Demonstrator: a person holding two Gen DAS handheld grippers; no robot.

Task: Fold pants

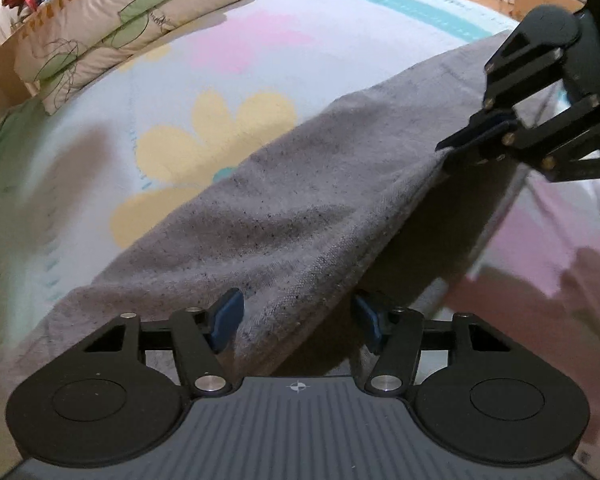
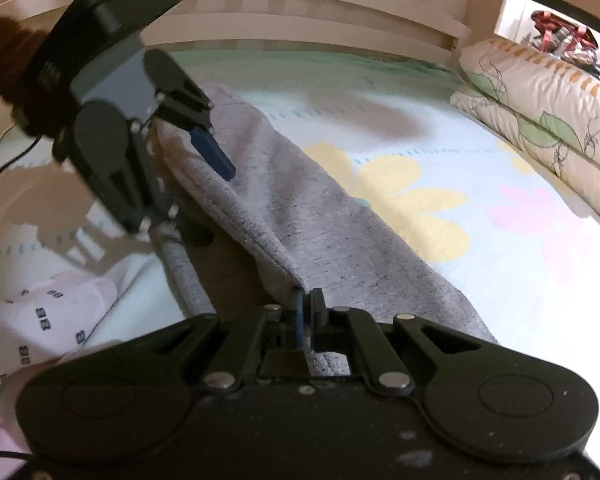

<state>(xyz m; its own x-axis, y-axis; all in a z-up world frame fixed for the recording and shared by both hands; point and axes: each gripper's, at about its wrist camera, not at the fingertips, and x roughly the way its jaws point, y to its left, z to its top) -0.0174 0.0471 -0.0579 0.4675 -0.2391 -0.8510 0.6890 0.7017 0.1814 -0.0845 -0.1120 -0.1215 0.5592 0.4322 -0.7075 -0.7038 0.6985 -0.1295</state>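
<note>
The grey pants [image 1: 300, 208] are lying stretched across the flowered bedsheet [image 1: 228, 40], running in the left wrist view from the 7 o'clock corner up toward 2 o'clock, with one long edge lifted off the bed and a dark hollow showing beneath it. The left gripper [image 1: 296, 320] is standing part open at 6 o'clock, its blue pads [image 1: 228, 320] apart on either side of the raised fold; whether they are pressing the cloth cannot be told. The right gripper [image 2: 306, 308] is clamped shut on the hem of the pants, the cloth rising to it in a pinched ridge; in the left wrist view it is sitting at 2 o'clock [image 1: 460, 138], pulling that edge taut. In the right wrist view the left gripper [image 2: 204, 152] is hanging at 10 o'clock over the far end of the pants. The sheet is lying bare and open beyond the pants, toward 11 o'clock in the left view and toward 2 o'clock in the right view. Two stacked leaf-print pillows [image 1: 120, 28] are resting well apart from the pants at the bed's edge. A pale patterned cloth [image 2: 40, 320] is bunching at 8 o'clock in the right wrist view, near the lifted edge.
</note>
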